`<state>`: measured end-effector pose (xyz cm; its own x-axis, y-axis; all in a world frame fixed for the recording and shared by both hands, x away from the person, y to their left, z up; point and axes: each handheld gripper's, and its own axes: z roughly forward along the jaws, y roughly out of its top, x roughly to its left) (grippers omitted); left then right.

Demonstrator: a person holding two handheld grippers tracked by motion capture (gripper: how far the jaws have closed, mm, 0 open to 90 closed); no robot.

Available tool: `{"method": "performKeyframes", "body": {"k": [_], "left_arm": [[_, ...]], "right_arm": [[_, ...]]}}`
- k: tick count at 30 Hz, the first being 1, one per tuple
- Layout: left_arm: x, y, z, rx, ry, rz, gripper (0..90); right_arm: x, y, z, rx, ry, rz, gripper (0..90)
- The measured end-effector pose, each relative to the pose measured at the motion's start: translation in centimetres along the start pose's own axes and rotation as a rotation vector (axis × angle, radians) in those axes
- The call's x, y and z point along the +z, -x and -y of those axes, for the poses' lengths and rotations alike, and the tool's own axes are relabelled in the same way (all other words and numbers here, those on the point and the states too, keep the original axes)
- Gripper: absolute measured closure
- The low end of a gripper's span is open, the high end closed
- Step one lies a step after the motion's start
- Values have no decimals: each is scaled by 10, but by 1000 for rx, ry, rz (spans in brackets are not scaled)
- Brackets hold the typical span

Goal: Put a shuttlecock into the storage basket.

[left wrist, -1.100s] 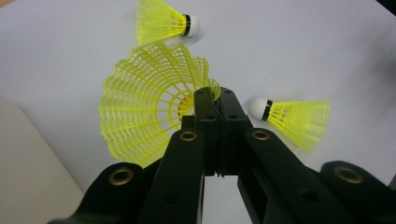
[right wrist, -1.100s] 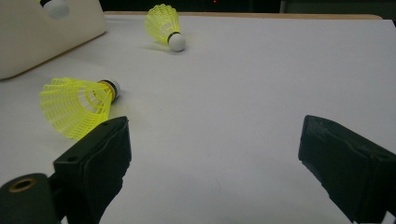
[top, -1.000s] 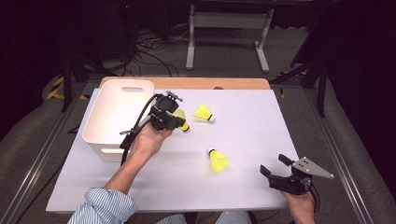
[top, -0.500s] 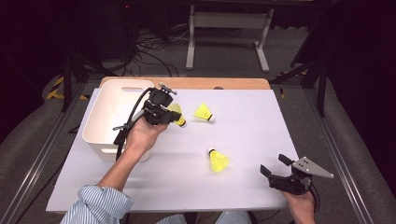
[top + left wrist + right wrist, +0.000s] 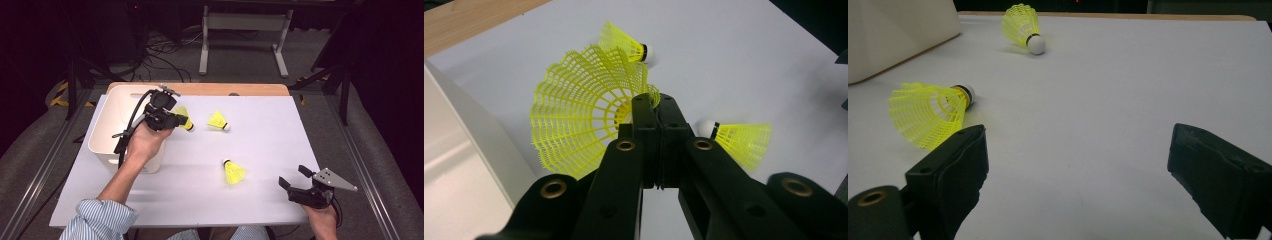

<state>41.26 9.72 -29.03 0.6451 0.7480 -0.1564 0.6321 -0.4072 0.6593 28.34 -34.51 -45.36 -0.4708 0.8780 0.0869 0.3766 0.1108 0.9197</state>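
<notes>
Since the earlier frame our left gripper [image 5: 176, 120] has carried its shuttlecock [image 5: 584, 115] further left and up, toward the bin; right gripper has stayed put.

Item 1, held shuttlecock: yellow mesh skirt, clamped by its rim between our left gripper's closed black jaws, skirt fanned out to the left of the jaws in the left gripper view. Position: just right of the white bin [image 5: 107, 130], above the table's far-left area.

Item 2, shuttlecock w/ white cork [image 5: 218, 121]: lying on the white table top [image 5: 280, 130], far centre, near the held one, not touching.

Item 3, second loose shuttlecock [image 5: 233, 172]: lying on its side, nearer centre, cork pointing far-left. Well apart from item 2.

Item 4, our right gripper [image 5: 295, 181]: near-right corner of table, jaws spread wide, nothing between them. Item 3 sits to its left, apart from it.

Item 5, white bin: far-left on table, beside our left forearm; contents can't be told.
</notes>
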Motion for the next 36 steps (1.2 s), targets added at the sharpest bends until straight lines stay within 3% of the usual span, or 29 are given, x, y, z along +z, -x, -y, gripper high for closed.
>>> {"method": "performKeyframes", "body": {"k": [36], "left_arm": [[-47,-41,15,-95,83,-83,895]], "right_arm": [[1,-1,0,-12,-6,5,100]]}}
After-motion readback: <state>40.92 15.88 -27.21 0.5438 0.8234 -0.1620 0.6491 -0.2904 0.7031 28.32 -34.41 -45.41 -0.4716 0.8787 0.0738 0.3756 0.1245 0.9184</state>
